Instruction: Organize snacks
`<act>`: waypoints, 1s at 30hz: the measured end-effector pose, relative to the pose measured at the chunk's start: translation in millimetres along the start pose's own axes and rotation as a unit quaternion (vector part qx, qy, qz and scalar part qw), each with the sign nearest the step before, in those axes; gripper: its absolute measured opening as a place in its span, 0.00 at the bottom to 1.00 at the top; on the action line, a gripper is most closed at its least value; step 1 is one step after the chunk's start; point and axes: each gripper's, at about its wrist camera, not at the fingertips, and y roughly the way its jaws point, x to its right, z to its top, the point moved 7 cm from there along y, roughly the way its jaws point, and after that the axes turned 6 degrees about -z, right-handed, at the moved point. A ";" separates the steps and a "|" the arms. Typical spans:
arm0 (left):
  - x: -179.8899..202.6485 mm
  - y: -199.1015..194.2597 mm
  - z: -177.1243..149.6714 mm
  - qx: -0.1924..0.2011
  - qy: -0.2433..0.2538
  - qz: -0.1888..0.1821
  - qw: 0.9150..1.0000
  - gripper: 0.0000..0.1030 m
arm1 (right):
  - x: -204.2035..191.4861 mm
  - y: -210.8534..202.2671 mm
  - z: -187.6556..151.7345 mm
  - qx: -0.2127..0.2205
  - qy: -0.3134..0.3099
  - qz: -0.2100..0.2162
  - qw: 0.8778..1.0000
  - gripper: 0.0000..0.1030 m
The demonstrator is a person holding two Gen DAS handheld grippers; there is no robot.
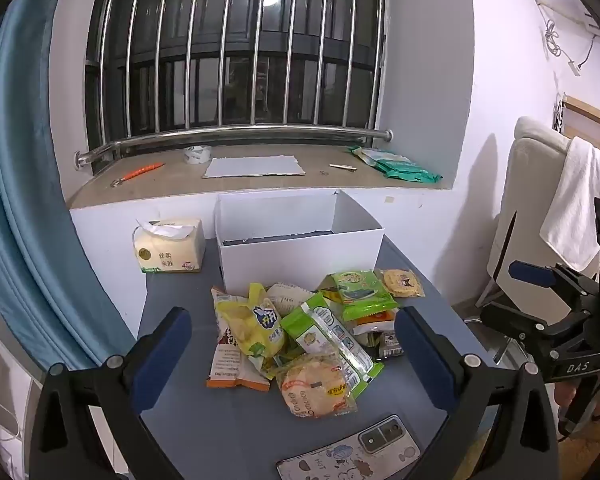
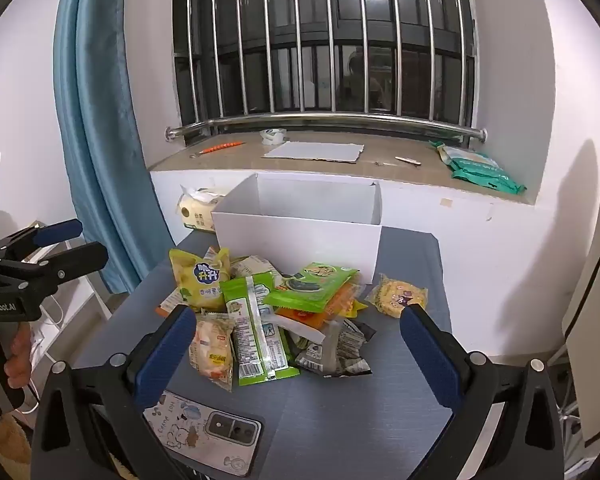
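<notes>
Both the left gripper [image 1: 292,344] and right gripper [image 2: 296,344] hover with jaws spread, gripping nothing, over the snack pile [image 1: 308,328] mid-frame on the table [image 1: 228,432]. Best to pinch one top packet, say the round cracker pack [image 1: 316,386], by its edge and lift it clear into the white box [image 1: 300,256] just behind.

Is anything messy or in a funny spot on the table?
Yes. The snack packets lie in a jumbled heap, overlapping, none in the white box behind them. A phone lies face down beside the heap.

the grey table [image 1: 228,432] carries a heap of snack packets [image 1: 300,332], an open white box [image 1: 300,240], a tissue pack [image 1: 168,246] and a phone [image 1: 352,454].
</notes>
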 end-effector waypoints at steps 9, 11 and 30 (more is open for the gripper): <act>-3.8 -6.3 -0.8 0.009 0.000 0.003 1.000 1.00 | 0.0 1.8 -0.7 -0.001 -0.006 -0.007 1.000 1.00; -4.5 -7.5 -1.4 0.009 0.002 0.005 1.000 1.00 | -0.8 1.5 -1.7 -0.002 -0.010 -0.009 1.000 1.00; 0.3 -4.9 0.4 0.004 0.006 0.007 1.000 1.00 | -0.5 0.8 -1.0 -0.001 -0.009 -0.006 1.000 1.00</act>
